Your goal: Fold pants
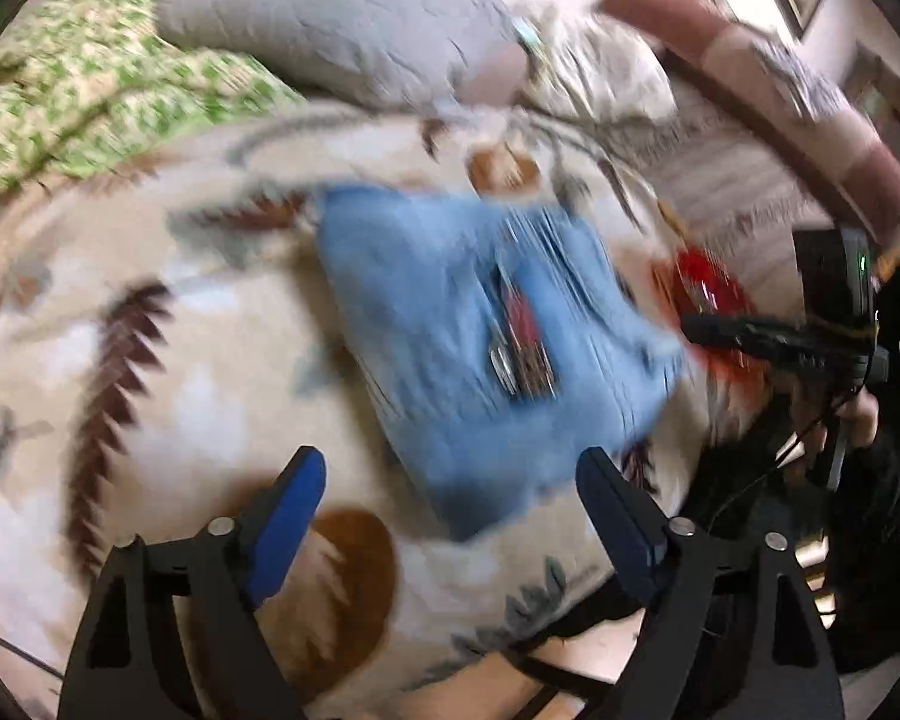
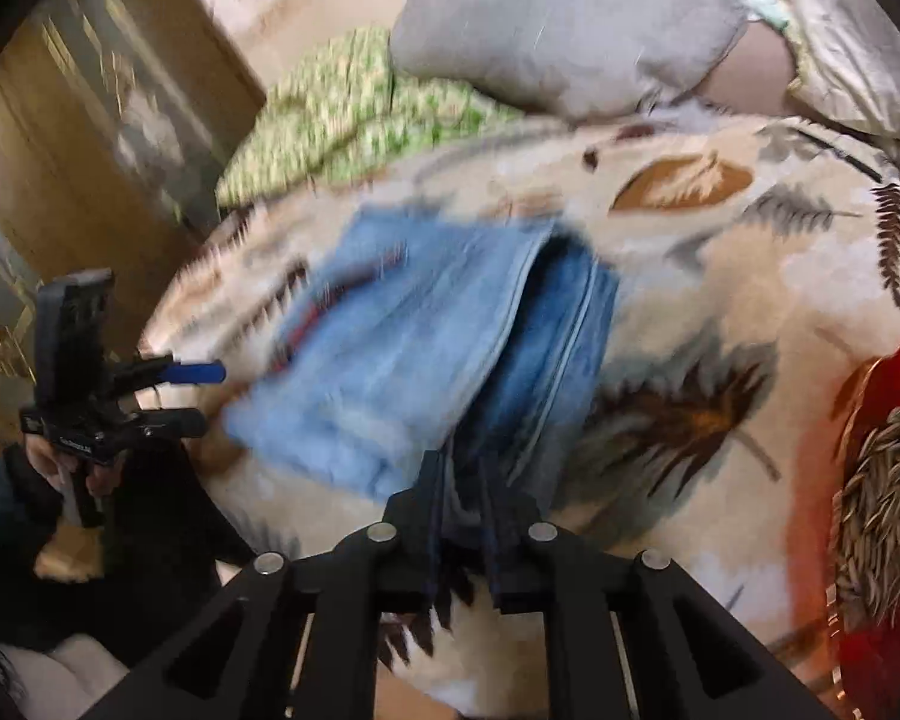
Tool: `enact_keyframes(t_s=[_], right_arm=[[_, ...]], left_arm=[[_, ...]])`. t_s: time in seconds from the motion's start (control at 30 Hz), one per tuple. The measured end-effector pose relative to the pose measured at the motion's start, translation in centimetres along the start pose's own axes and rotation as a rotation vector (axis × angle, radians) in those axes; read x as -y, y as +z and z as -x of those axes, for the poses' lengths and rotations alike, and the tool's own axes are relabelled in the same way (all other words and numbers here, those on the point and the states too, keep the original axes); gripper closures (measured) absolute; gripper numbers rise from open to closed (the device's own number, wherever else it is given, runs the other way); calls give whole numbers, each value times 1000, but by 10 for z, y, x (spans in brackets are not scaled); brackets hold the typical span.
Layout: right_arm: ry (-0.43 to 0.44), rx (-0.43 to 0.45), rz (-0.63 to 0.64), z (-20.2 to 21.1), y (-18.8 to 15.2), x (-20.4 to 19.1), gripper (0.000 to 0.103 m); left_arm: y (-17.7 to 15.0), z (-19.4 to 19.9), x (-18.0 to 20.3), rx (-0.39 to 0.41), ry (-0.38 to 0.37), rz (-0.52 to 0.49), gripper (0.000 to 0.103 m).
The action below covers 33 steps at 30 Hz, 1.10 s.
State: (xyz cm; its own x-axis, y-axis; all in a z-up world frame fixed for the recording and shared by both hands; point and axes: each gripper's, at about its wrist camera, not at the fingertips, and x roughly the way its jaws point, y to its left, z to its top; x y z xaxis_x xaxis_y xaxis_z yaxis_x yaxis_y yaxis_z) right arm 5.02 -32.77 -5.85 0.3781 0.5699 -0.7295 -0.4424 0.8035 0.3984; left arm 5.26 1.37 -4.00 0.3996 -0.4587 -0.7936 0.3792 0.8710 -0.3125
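Folded light-blue denim pants (image 2: 414, 354), motion-blurred in both views, lie on a cream leaf-patterned bedspread (image 2: 720, 312), their near edge running down between the narrowly set fingers of the right tongs (image 2: 463, 516), though blur leaves it unclear whether the pads press it. The left tongs (image 1: 450, 480) stand spread wide and hold nothing, just short of the pants. Only the left view shows the red-and-metal patch (image 1: 522, 342) on the pants; only the right view shows their stacked layer edges.

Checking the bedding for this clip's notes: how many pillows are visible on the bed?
2. A grey quilted pillow lies at the head of the bed, and a cream satin pillow lies beside it to the right in the right wrist view. More may be hidden beyond the frame.
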Motion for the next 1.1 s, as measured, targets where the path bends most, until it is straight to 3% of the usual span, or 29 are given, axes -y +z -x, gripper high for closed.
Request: enact_keyframes(t_s=[0.1, 0.17, 0.23, 0.37, 0.47, 0.5, 0.53, 0.57, 0.6, 0.63, 0.73, 0.8, 0.9, 1.0, 1.1], right_arm=[[68, 81, -114, 2, 24, 23, 12], [112, 134, -186, -9, 39, 32, 12], [160, 134, -278, -25, 54, 45, 14], [187, 75, -339, -57, 76, 55, 20], [219, 29, -367, -82, 84, 60, 31], [224, 28, -368, -88, 85, 61, 41], [232, 21, -367, -95, 88, 63, 58], [239, 2, -369, -104, 90, 66, 68], [246, -21, -369, -115, 91, 67, 81], [252, -39, -361, -123, 92, 65, 92], [189, -29, -266, -122, 91, 52, 97], [127, -6, -243, -115, 88, 54, 97], [96, -27, -262, -123, 80, 60, 97], [29, -41, -215, -133, 77, 55, 97], [53, -45, -247, -134, 77, 63, 94]], left_arm=[[37, -2, -23, 2, 0, 69, 8], [59, -18, -36, -21, -8, 99, 8], [82, -43, -46, -48, -10, 125, 8], [106, -91, -68, -118, -38, 198, 8], [116, -119, -79, -150, -93, 256, 8], [117, -127, -82, -167, -100, 267, 8], [119, -134, -85, -176, -109, 284, 10], [120, -140, -87, -187, -133, 292, 15], [121, -144, -86, -197, -153, 294, 40], [123, -146, -84, -210, -149, 283, 44], [125, -133, -73, -182, -161, 178, 61], [123, -130, -79, -171, -188, 197, 64], [116, -156, -91, -232, -109, 243, 64], [114, -161, -96, -228, -113, 275, 64], [115, -156, -93, -212, -92, 249, 57]])
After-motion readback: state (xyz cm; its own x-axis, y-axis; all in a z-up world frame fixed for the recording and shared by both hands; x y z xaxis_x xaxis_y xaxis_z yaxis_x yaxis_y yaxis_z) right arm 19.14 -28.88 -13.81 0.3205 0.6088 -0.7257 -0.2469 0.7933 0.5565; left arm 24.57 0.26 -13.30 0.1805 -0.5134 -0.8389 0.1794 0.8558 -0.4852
